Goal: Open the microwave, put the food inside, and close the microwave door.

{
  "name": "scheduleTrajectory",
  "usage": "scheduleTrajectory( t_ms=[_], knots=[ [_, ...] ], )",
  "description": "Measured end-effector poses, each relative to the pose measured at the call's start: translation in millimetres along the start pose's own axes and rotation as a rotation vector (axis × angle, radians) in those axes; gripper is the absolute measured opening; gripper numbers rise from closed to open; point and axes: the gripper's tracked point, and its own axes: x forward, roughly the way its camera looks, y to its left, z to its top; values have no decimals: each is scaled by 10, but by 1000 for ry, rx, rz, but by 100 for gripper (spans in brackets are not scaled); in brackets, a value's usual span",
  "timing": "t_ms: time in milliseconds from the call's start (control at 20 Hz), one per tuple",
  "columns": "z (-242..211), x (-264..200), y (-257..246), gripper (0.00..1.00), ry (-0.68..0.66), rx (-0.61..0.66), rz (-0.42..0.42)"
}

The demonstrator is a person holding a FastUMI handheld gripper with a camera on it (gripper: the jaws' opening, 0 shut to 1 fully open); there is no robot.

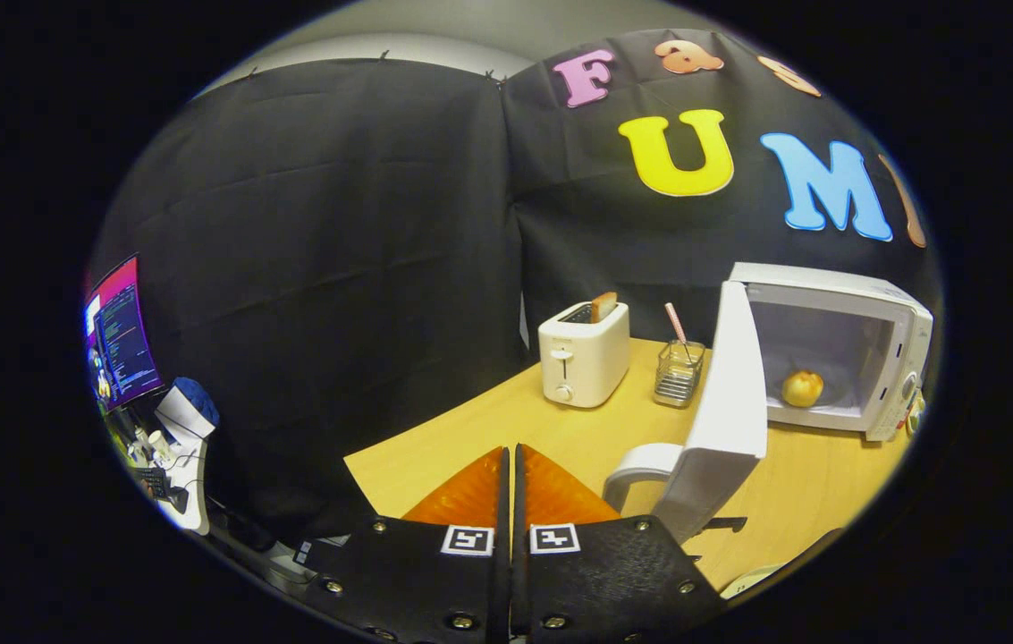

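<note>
A white microwave (864, 304) stands on the wooden table (488, 429), beyond my fingers and to their right. Its door (725, 402) is swung wide open toward me, the curved handle (636, 465) at its near edge. A round yellowish piece of food (802, 388) rests inside the cavity. My gripper (510, 465) hovers over the table's near left part, left of the door handle and apart from it. Its two fingers are pressed together with nothing between them.
A white toaster (584, 358) with a slice of bread (603, 307) sticking up stands left of the microwave. A small clear holder (678, 371) with a pink stick sits between them. Off the table, far left, are a monitor (117, 335) and a white stand (189, 447).
</note>
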Motion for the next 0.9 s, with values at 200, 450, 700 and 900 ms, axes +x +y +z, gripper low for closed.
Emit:
scheduleTrajectory(
  t_ms=[200,450,700,900],
  knots=[
    [-18,1,-222,0,6,90,-24],
    [-95,-137,-437,1,2,76,-88],
    [-117,-327,-893,1,2,100,-184],
    [-100,-444,-1365,0,-5,170,-273]
  ],
)
